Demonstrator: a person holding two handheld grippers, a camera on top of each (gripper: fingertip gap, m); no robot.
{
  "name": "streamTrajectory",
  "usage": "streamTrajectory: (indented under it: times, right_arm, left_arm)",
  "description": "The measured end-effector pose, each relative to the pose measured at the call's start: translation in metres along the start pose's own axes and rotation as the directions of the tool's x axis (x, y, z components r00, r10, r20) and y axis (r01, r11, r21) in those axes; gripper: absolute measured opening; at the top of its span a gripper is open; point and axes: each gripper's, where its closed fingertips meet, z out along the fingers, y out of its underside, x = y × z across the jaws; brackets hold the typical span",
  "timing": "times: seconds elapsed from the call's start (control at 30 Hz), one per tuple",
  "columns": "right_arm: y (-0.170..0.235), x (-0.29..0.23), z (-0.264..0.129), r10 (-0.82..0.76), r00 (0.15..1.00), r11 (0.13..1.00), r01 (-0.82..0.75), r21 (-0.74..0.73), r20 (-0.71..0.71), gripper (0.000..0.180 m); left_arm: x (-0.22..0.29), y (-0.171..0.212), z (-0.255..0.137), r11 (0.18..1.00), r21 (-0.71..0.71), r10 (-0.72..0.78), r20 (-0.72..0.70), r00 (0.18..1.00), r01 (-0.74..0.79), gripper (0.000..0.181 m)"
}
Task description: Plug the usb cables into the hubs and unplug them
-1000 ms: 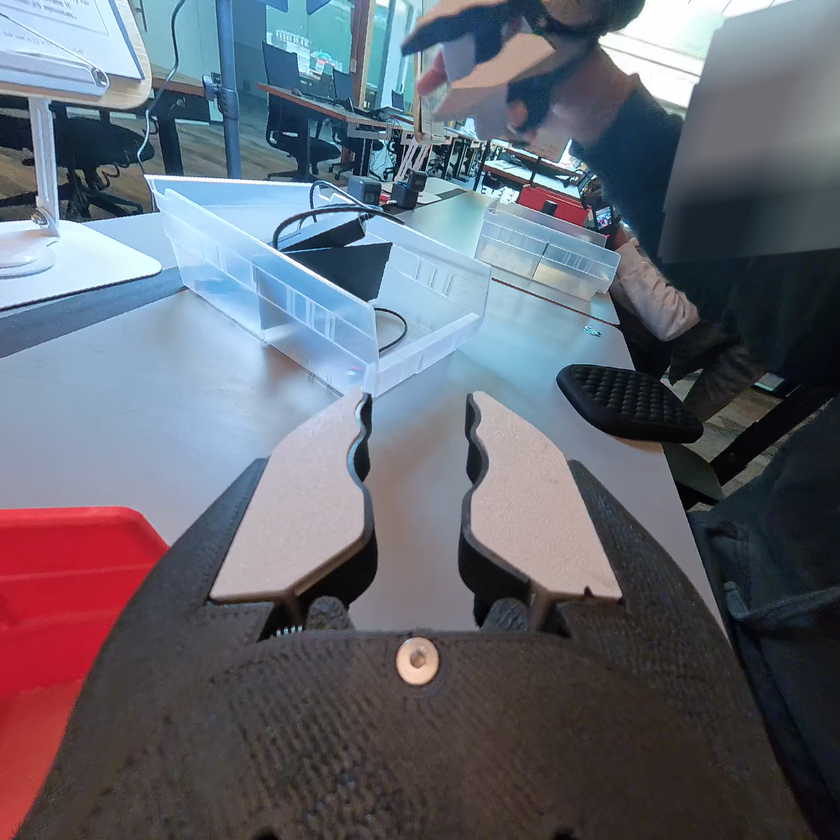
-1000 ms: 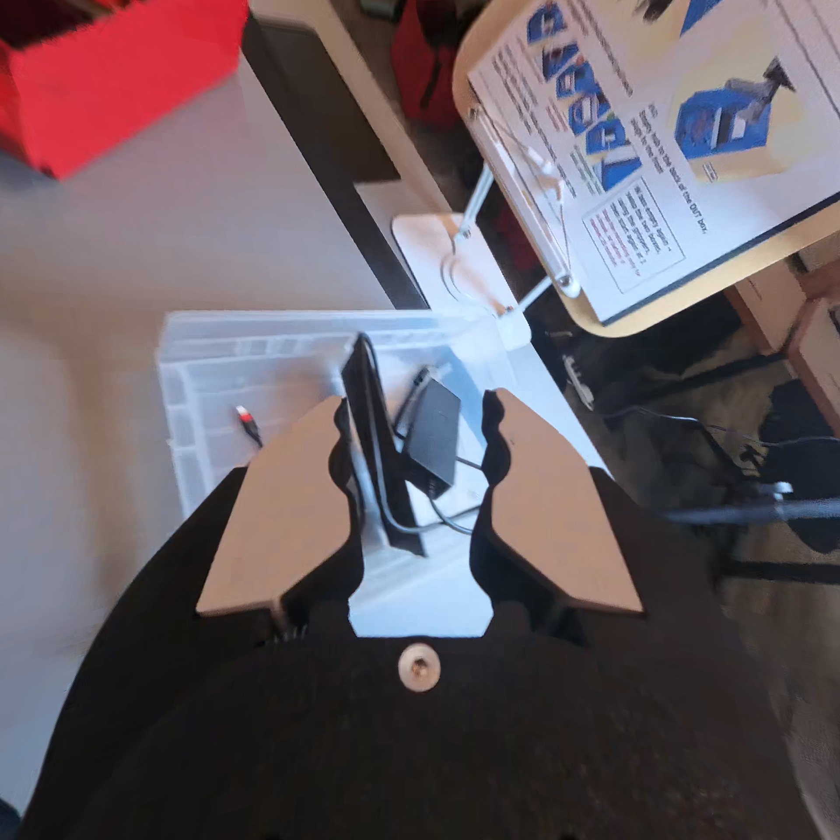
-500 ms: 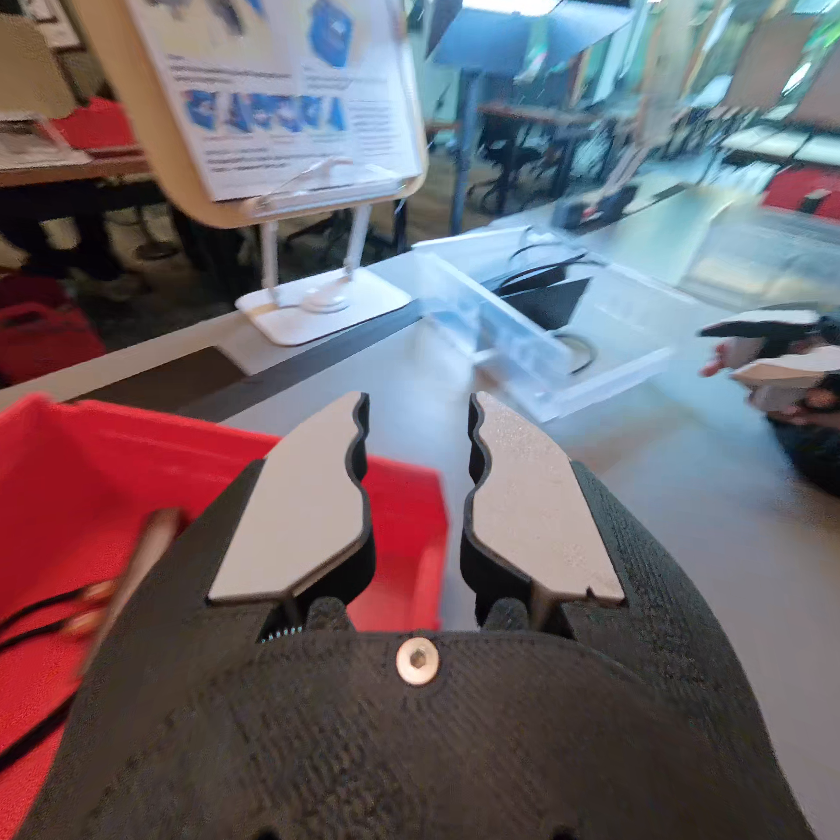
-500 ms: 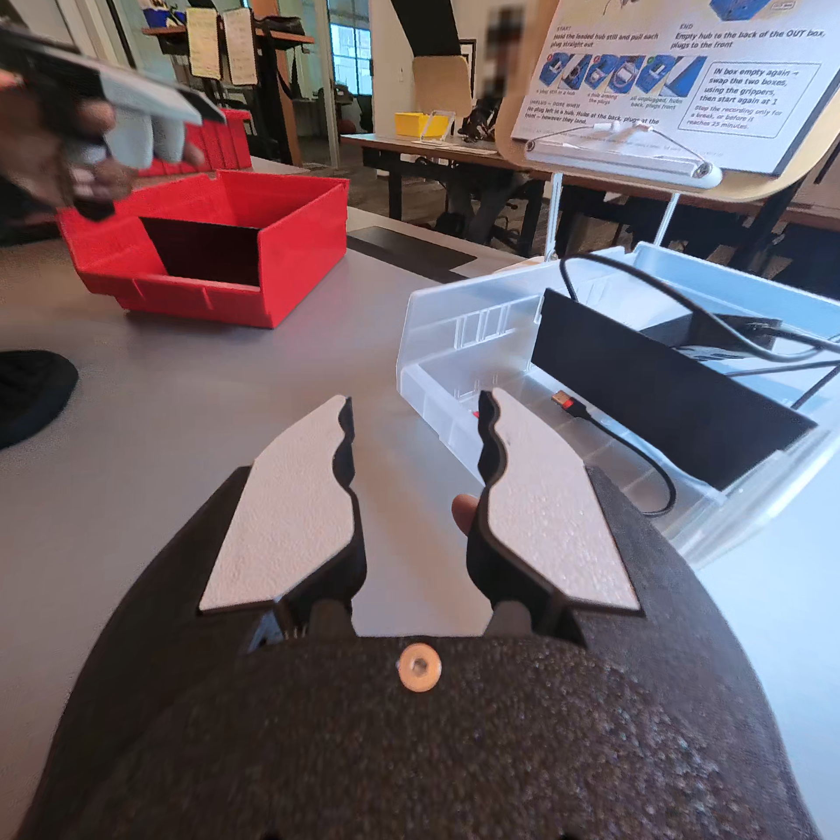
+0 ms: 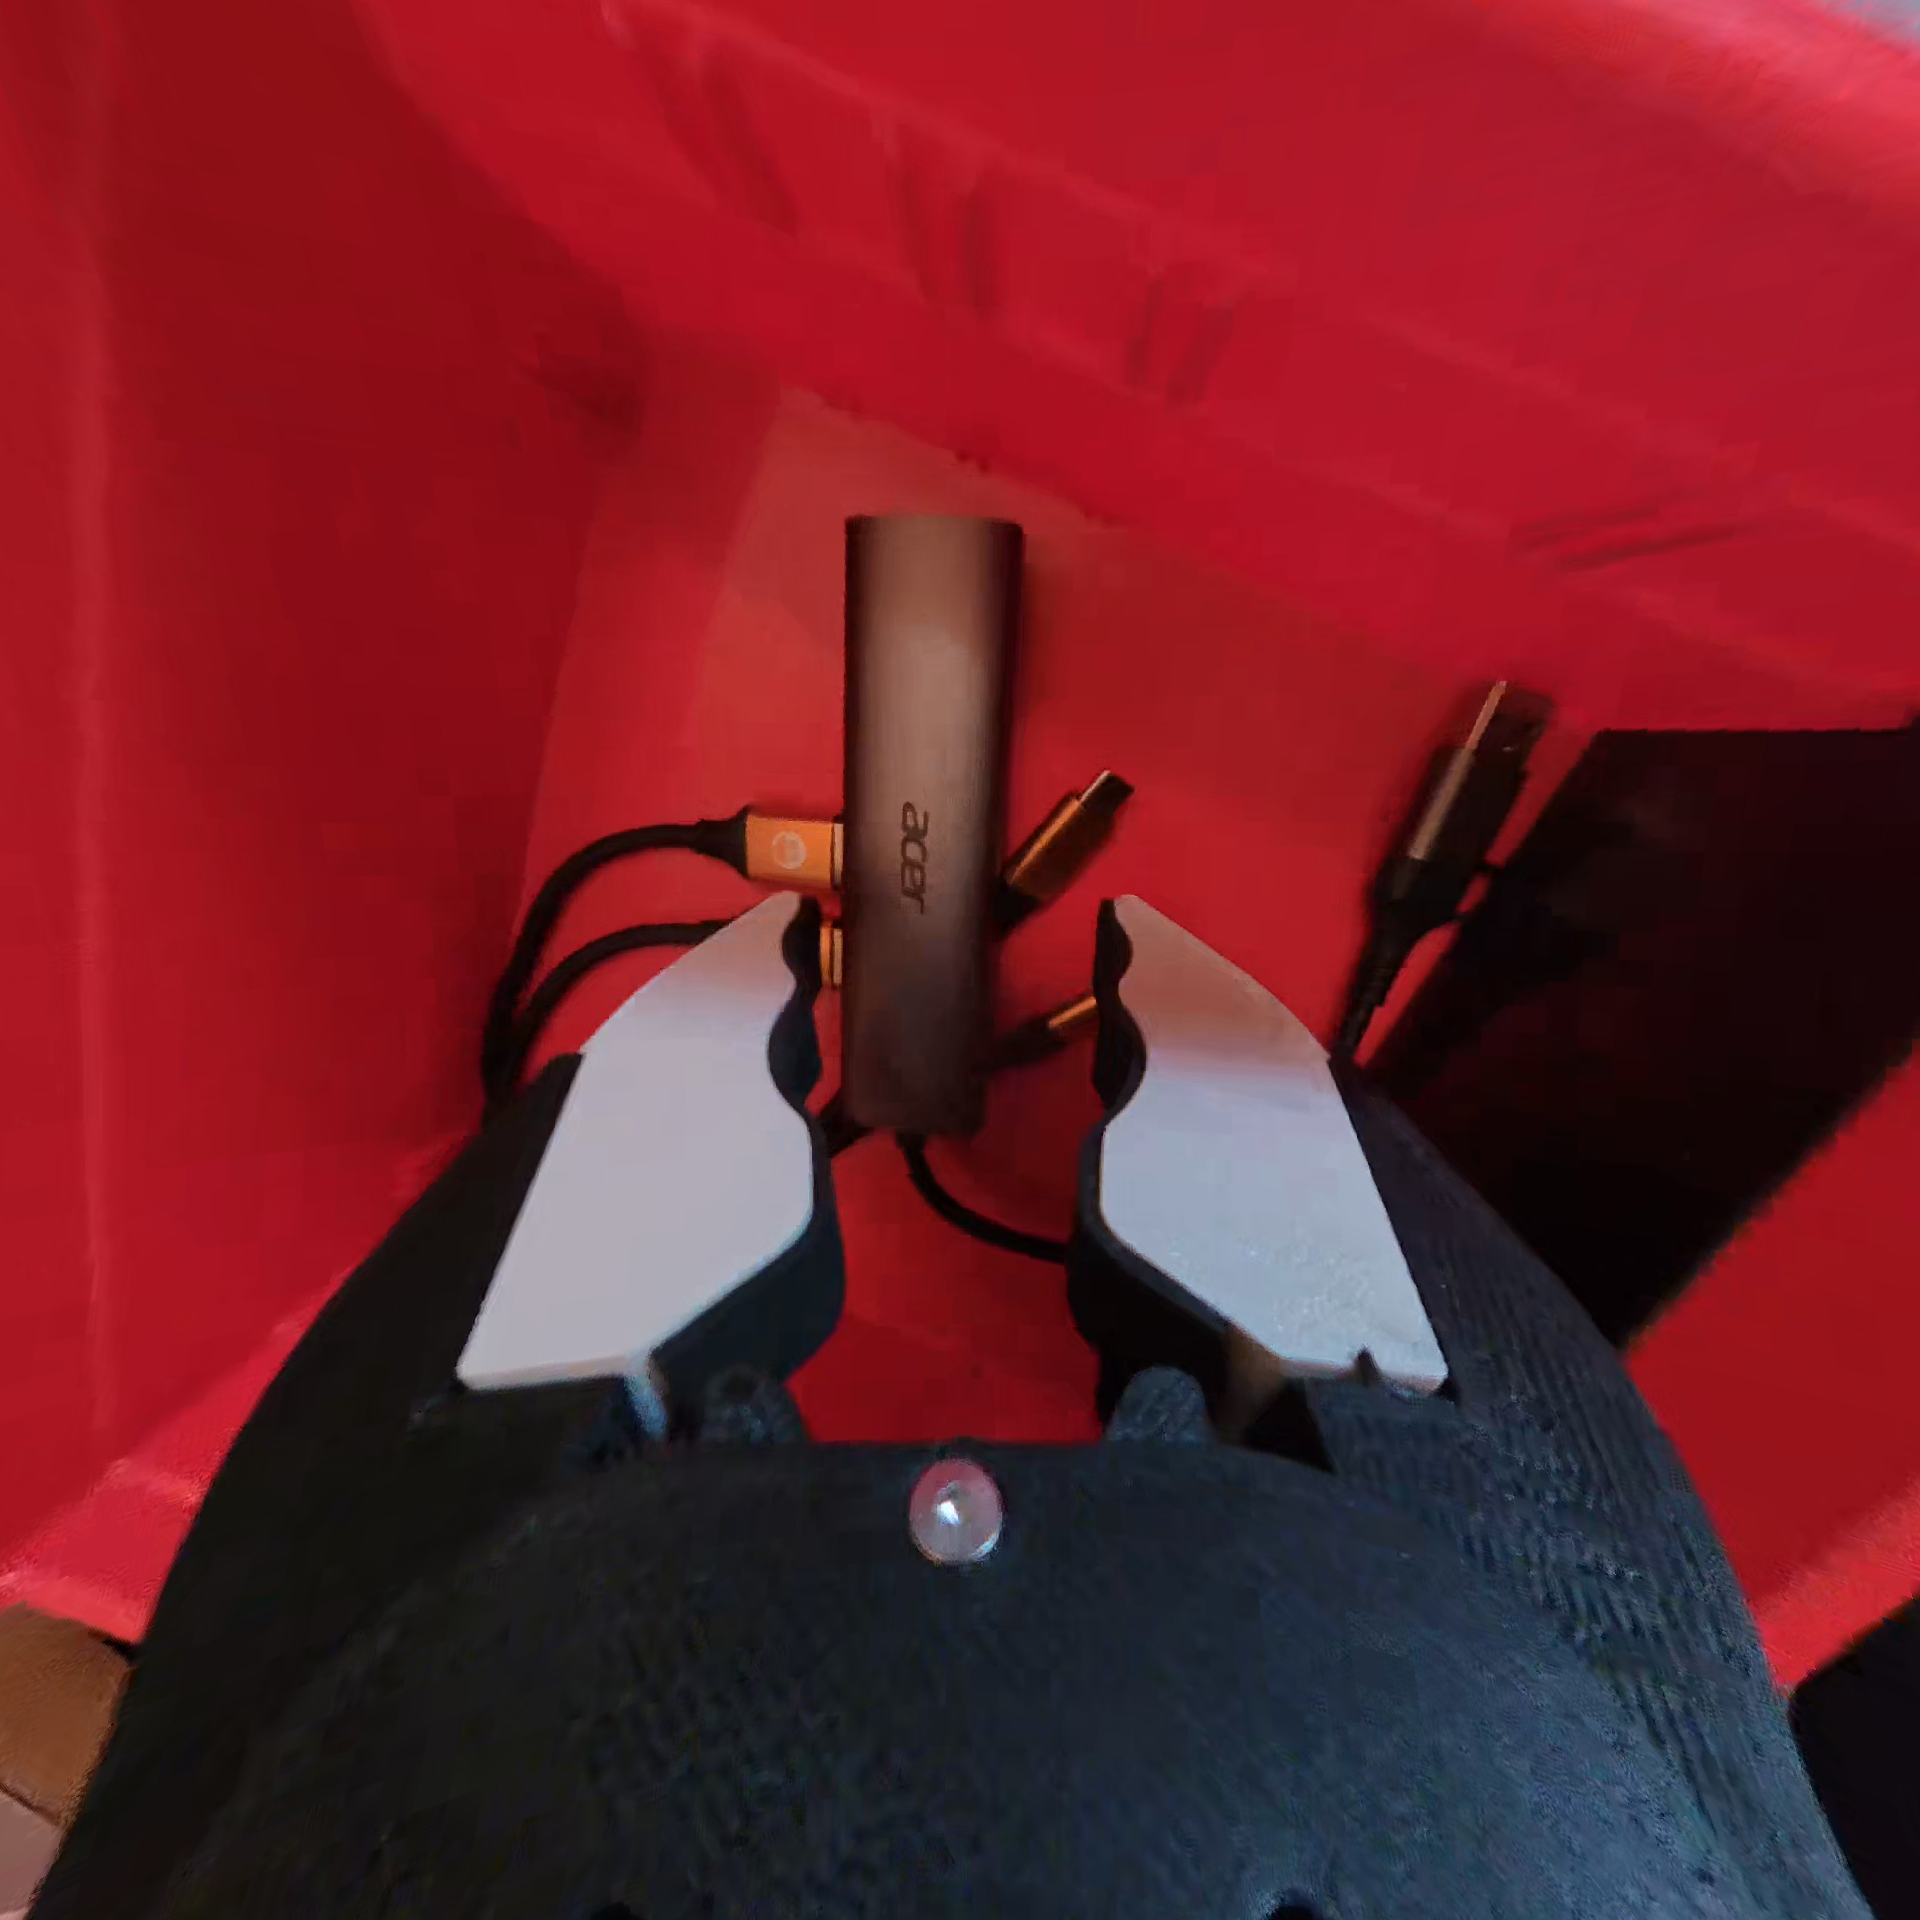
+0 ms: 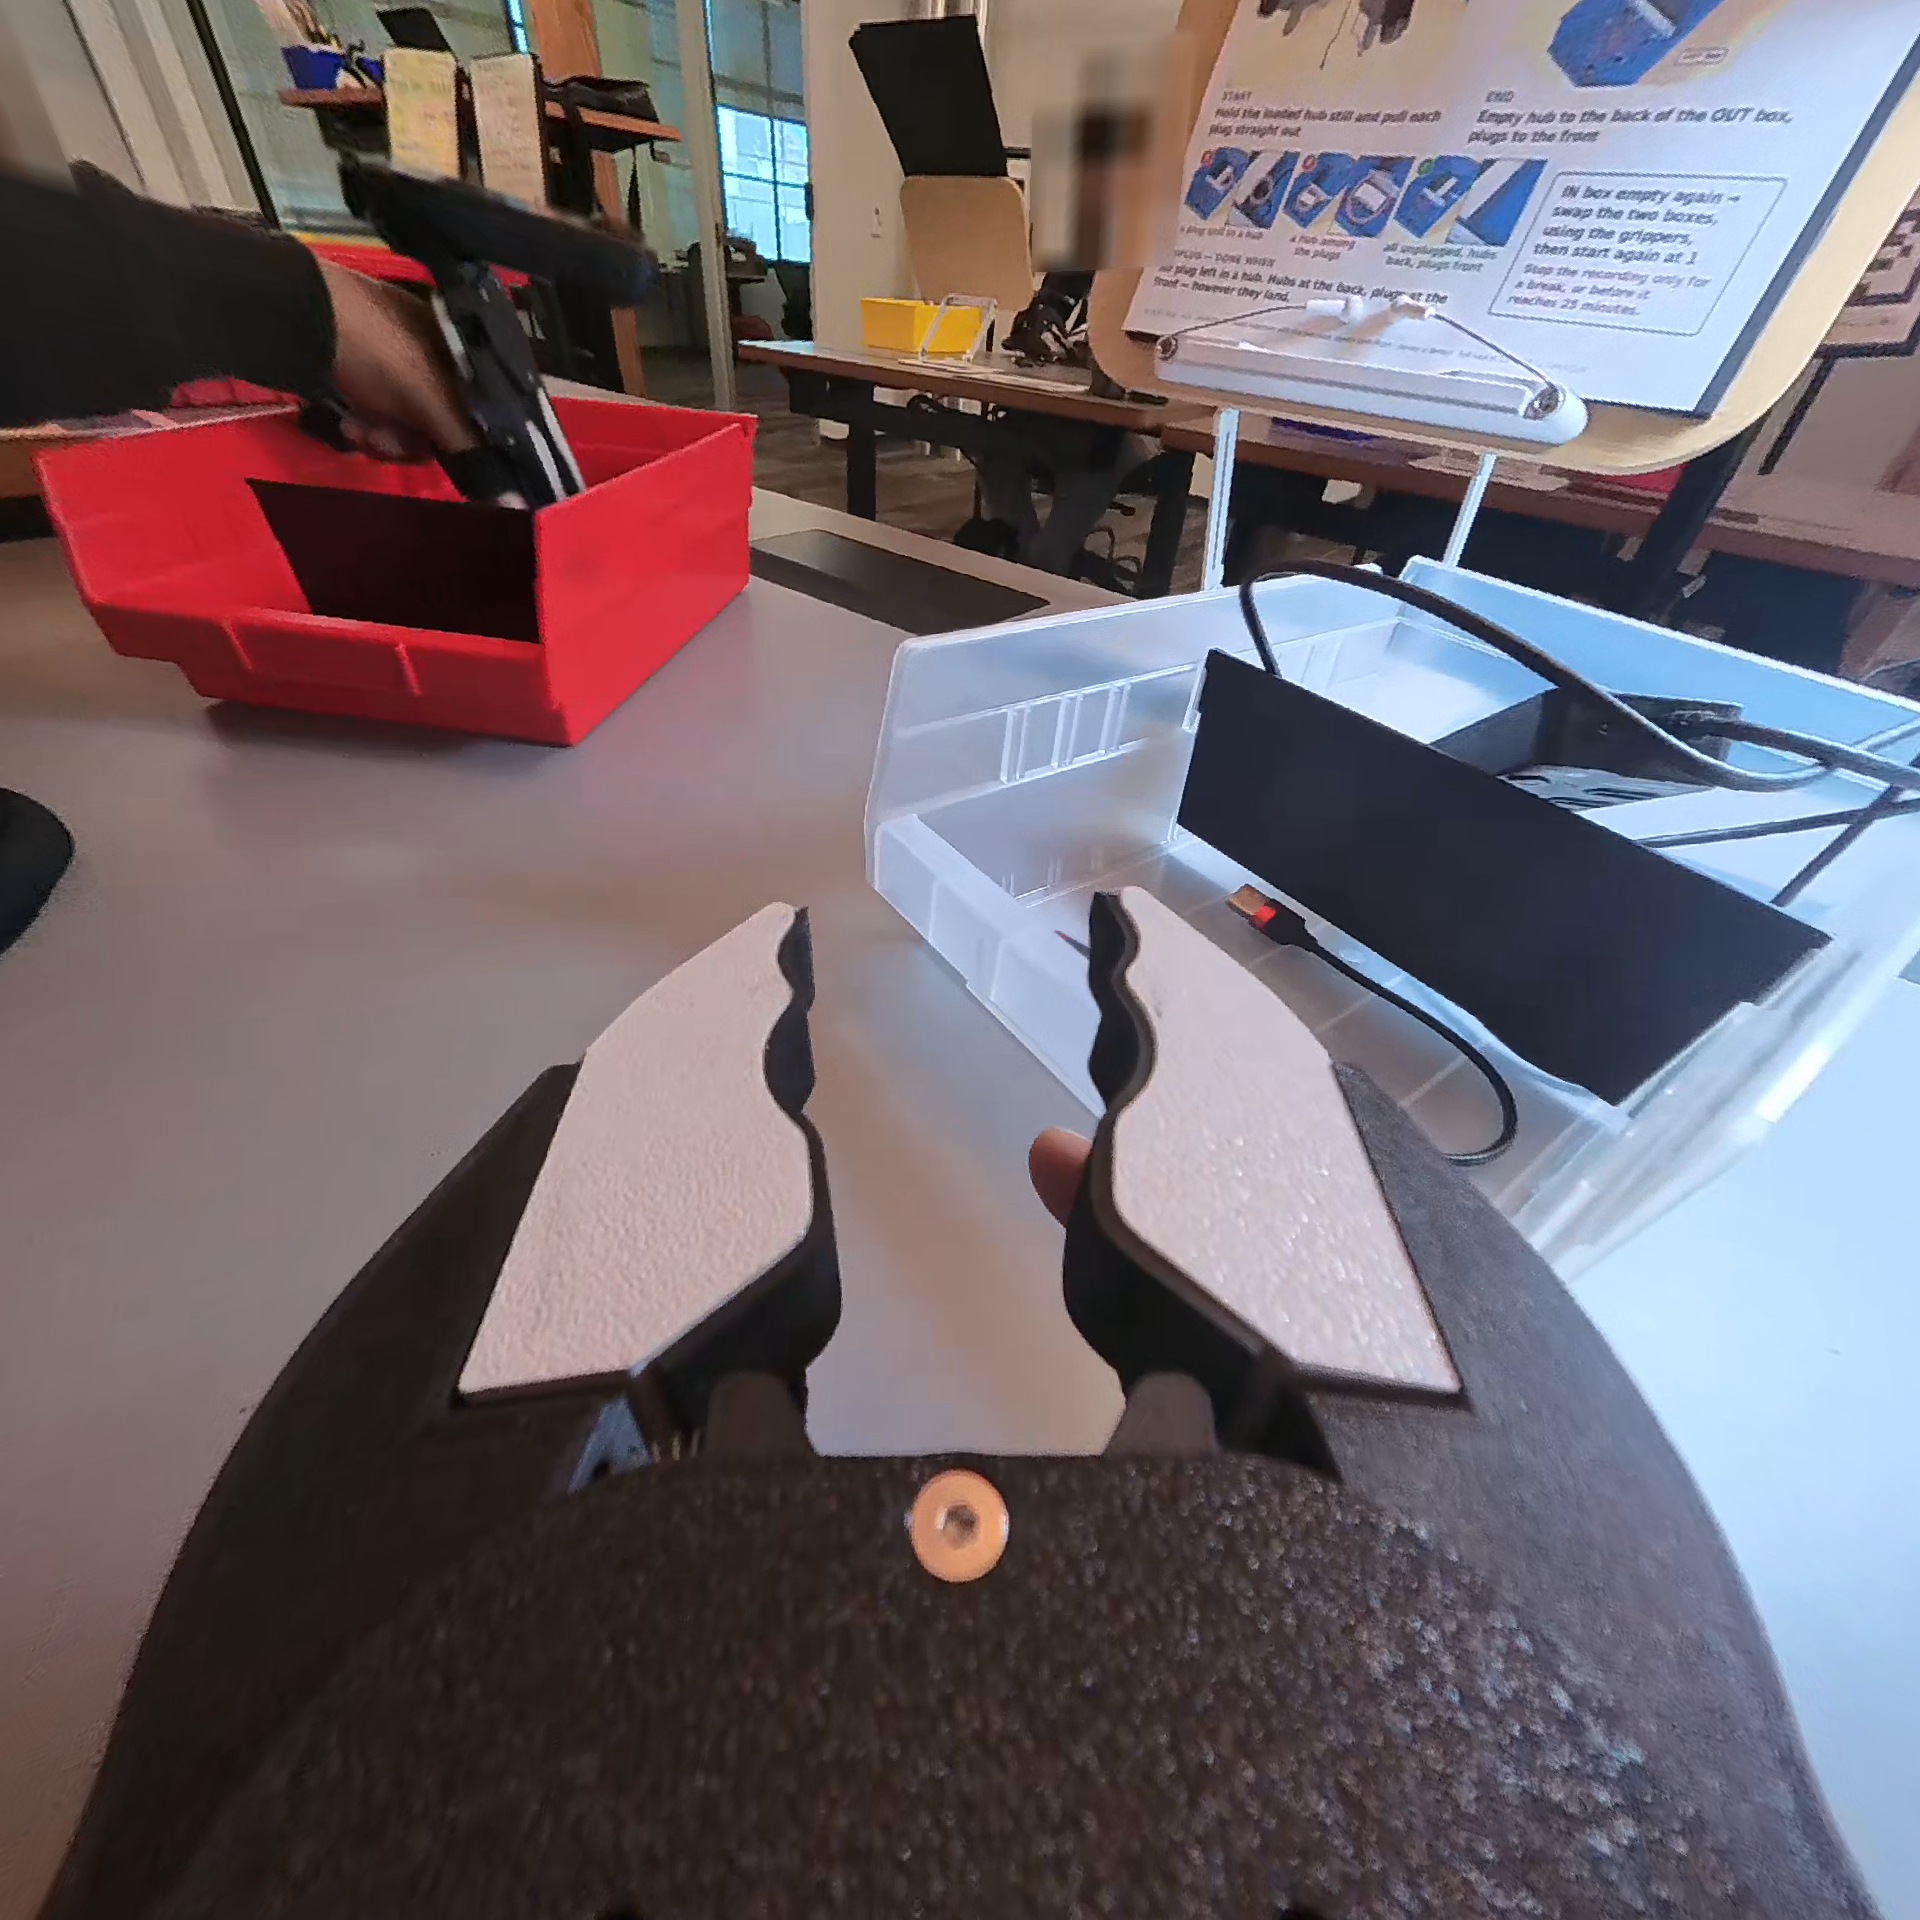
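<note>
In the left wrist view my left gripper point(image 5: 951, 914) is open and points down into the red bin point(image 5: 312, 520). Its fingers straddle the near end of a dark grey hub point(image 5: 925, 727) on the bin floor without touching it. Two orange plugs point(image 5: 795, 852) with black cables sit in the hub's left side. Two loose orange plugs point(image 5: 1070, 831) lie by its right side. A grey USB plug point(image 5: 1455, 790) lies farther right. My right gripper point(image 6: 945, 920) is open and empty above the table, next to the clear bin point(image 6: 1039, 727).
A black divider point(image 5: 1662, 987) stands in the red bin point(image 6: 416, 665). The clear bin holds a black divider point(image 6: 1455, 894), a red-tipped cable point(image 6: 1262, 916) in front and a black hub point(image 6: 1590, 748) behind. An instruction stand point(image 6: 1455, 208) is behind it. A black pad point(image 6: 21, 862) lies at the left. My right fingertips sit around 50 cm from my left ones. The right gripper is farther from the grey USB plug point(image 5: 1455, 790), some 40 cm, than the left, some 6 cm.
My left gripper swung left from the table and dropped into the red bin over the hub. My right gripper came down from above the clear bin to beside it.
</note>
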Motion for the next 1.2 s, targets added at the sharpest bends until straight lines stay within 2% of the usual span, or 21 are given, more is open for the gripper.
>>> streamTrajectory:
  times: [0.03,0.2,0.33,0.43,0.53,0.67,0.77,0.9,1.07,1.2]
  right_arm:
    - [0.000,0.001,0.001,0.002,1.000,1.000,-0.002,0.002,-0.002,0.051]
    - [0.003,-0.001,0.004,-0.022,1.000,1.000,0.023,-0.002,0.005,0.050]
    - [0.006,-0.005,0.006,-0.035,0.999,0.999,0.035,-0.015,0.015,0.050]
    - [0.006,-0.006,0.007,-0.047,0.999,0.999,0.047,-0.018,0.014,0.049]
    - [0.002,-0.006,0.006,-0.069,0.998,0.998,0.069,-0.004,0.007,0.049]
    - [-0.007,-0.007,0.008,-0.091,0.996,0.996,0.091,0.017,0.008,0.050]
    - [-0.020,-0.012,0.015,-0.110,0.993,0.993,0.109,0.038,0.030,0.050]
    - [-0.055,-0.022,0.031,-0.128,0.989,0.988,0.121,0.097,0.073,0.051]
    - [-0.117,-0.039,0.053,-0.103,0.974,0.976,0.060,0.208,0.200,0.055]
    - [-0.159,-0.042,0.068,-0.059,0.954,0.960,-0.026,0.278,0.294,0.055]
  left_arm:
    - [-0.004,0.003,0.007,0.999,-0.034,0.009,0.018,1.000,-0.008,0.050]
    - [-0.009,0.004,0.013,0.998,-0.050,0.043,0.027,0.999,-0.041,0.045]
    - [-0.010,0.006,0.006,0.991,-0.048,0.131,0.089,0.987,-0.127,0.030]
    - [-0.012,0.005,-0.008,0.989,-0.010,0.149,0.132,0.980,-0.149,0.031]
    - [-0.010,-0.005,-0.044,0.978,0.093,0.167,0.182,0.969,-0.186,0.030]
    - [0.011,-0.026,-0.123,0.914,0.300,0.192,0.271,0.943,-0.272,0.029]
    - [0.040,-0.042,-0.189,0.810,0.465,0.199,0.354,0.914,-0.357,0.029]
    - [0.084,-0.060,-0.262,0.622,0.671,0.164,0.392,0.905,-0.403,0.029]
    - [0.162,-0.076,-0.314,0.347,0.877,0.256,0.254,0.933,-0.334,0.028]
    - [0.226,-0.081,-0.336,0.148,0.976,0.415,0.087,0.905,-0.162,0.028]
